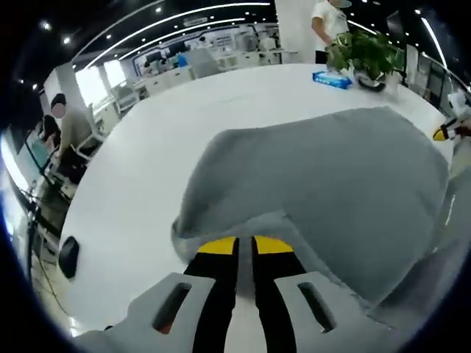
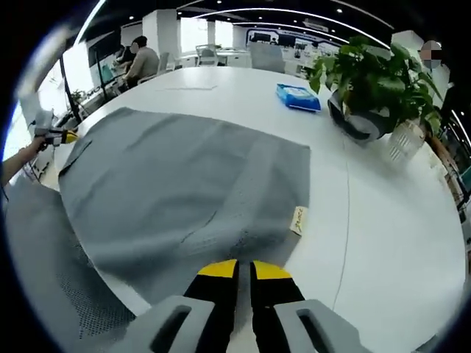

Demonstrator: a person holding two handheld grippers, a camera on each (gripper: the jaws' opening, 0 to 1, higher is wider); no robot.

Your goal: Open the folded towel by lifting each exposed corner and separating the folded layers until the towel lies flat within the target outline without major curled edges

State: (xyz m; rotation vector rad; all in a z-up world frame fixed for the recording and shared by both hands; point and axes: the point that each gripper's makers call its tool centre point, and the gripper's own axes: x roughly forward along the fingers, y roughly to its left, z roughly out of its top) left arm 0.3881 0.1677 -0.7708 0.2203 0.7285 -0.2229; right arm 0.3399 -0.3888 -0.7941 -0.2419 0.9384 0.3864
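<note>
Just ahead of the left gripper (image 1: 245, 246), on the white counter (image 1: 140, 184): the grey towel (image 1: 331, 184), with its near hem curling right at the yellow tips. Jaws drawn narrow, only a thin slit between them, and seemingly pinching that hem, since the cloth rises from the tips like a low tent. Spreads away forward and to the right of these jaws, up to a far edge where a second yellow tip meets the cloth.

In front of the right gripper (image 2: 235, 271): the same towel again, wide and mostly smooth, reaching forward and to the left of the jaws. Jaws narrow here too, tips touching the near hem and apparently closed on it. Just to the right of the tips, a small pale label (image 2: 298, 219) at the towel's edge. Further forward and right, well apart from the cloth, a blue packet (image 2: 298, 96) and a potted plant (image 2: 368, 81).

Judged from both views: long axis of the towel stretched between the two pairs of jaws, one held corner at each end of one edge. Mostly opened already, but humped near the left jaws, and part of it seems to hang past the counter's near rim. Next move probably calls for drawing both corners apart along that axis and lowering them together, left side needing more care. No target outline to make out.
</note>
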